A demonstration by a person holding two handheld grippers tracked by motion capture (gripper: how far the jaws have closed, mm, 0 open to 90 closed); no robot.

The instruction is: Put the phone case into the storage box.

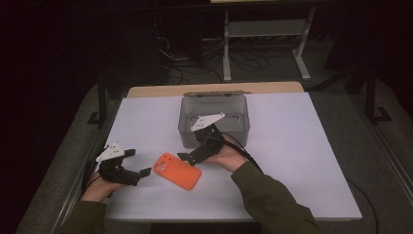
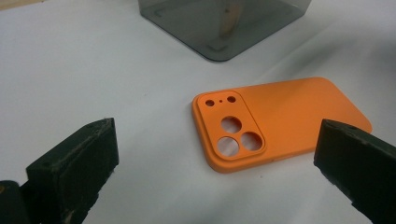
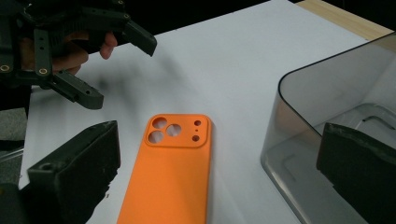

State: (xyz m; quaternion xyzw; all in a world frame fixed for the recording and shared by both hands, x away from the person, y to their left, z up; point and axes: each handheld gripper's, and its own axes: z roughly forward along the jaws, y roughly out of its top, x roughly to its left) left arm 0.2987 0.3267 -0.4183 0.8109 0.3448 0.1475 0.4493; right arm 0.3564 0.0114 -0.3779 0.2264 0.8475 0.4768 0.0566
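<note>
We see the left gripper (image 1: 138, 164) with its jaws wide apart and nothing between them, just left of the orange phone case (image 1: 177, 170) on the white table (image 1: 292, 161). In the left gripper view the case (image 2: 280, 123) lies camera-cutout end nearest, and its far corner is hidden behind one jaw. The right gripper (image 1: 187, 157) also has its jaws spread and empty, close to the case's far edge; we cannot tell whether a jaw touches it. In the right gripper view the case's (image 3: 175, 177) near end is cut off by the frame. Beyond stands a smoky clear box (image 1: 214, 119), its front wall partly hidden by the right gripper.
</note>
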